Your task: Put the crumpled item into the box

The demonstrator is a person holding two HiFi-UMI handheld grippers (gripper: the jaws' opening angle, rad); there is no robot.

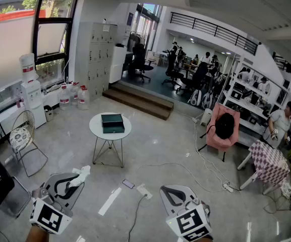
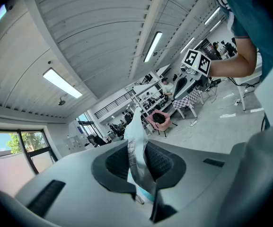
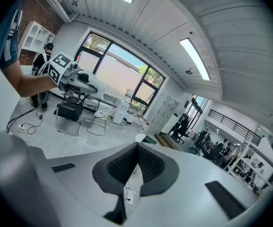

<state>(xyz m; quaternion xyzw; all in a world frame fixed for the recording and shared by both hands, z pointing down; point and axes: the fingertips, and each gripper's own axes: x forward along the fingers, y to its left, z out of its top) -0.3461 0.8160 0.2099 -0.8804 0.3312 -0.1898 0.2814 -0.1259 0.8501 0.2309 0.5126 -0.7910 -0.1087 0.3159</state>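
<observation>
Head view puts the crumpled white-and-silver wrapper, pinched between the narrowly parted jaws of my left gripper, well short of the dark green flat box on the round white worktop, and with my right gripper pressed together on nothing, I judge the carry comes next: bring the wrapper above the box and let go.

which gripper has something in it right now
The left gripper: its jaws are clamped on the crumpled white item, which sticks out past them. The right gripper has its jaws together with nothing between them.
</observation>
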